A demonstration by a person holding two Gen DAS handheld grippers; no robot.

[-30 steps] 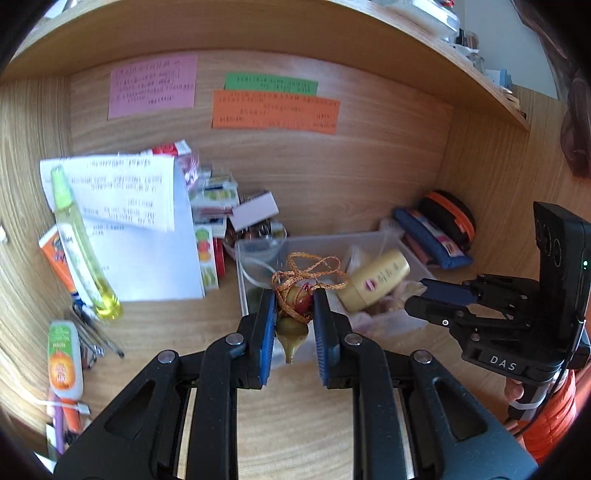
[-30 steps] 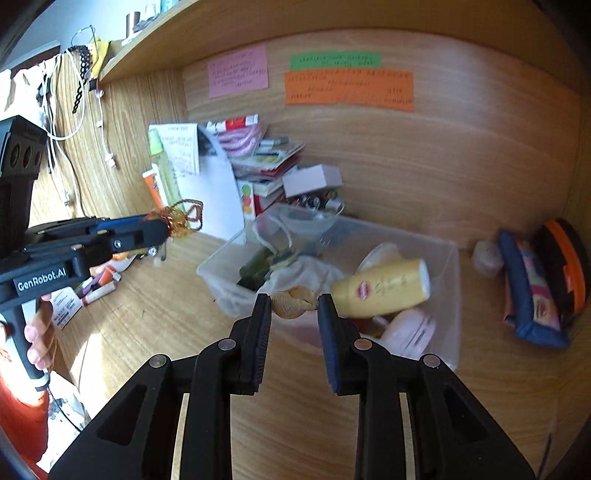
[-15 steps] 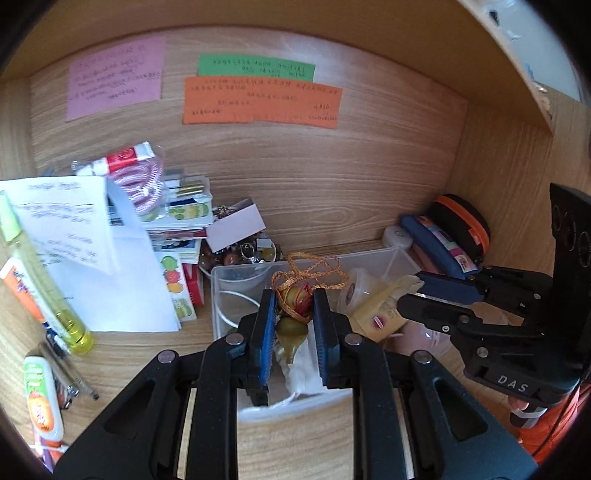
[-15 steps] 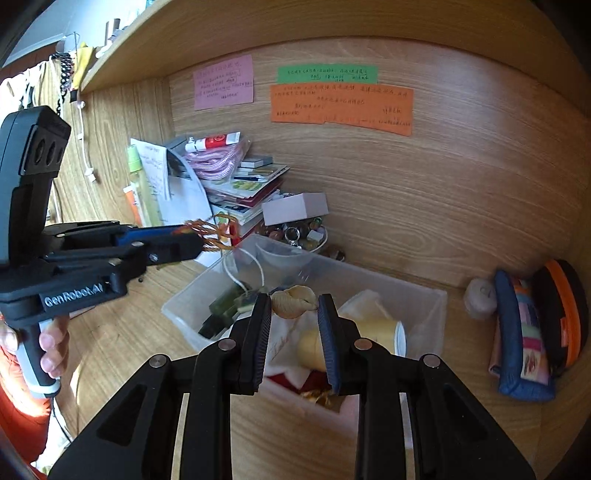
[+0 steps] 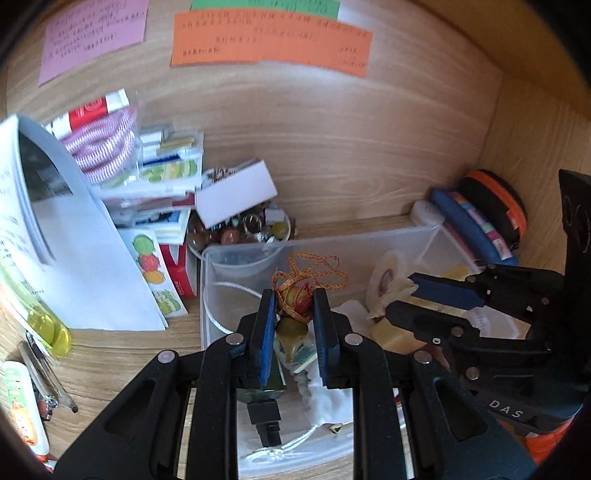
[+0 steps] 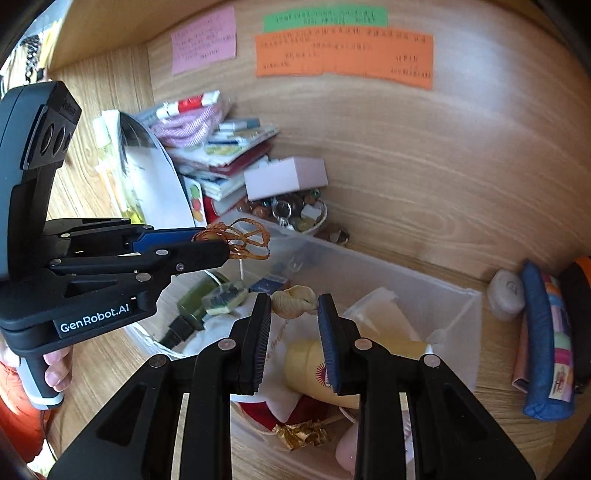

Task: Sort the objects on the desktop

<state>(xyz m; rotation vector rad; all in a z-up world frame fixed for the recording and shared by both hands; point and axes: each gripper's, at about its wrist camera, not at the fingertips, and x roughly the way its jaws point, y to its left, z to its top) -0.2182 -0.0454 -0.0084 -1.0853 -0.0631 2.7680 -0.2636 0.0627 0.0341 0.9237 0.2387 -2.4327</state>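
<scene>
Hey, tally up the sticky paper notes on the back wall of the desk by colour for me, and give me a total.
Pink note: 1
Green note: 1
Orange note: 1
Total: 3

An orange note [image 5: 271, 40], a green note [image 5: 264, 5] and a pink note [image 5: 92, 35] are seen at the top of the frame. An orange cord [image 5: 312, 271] is seen at centre, and a red-and-white striped coil [image 5: 103, 146] at upper left.
</scene>
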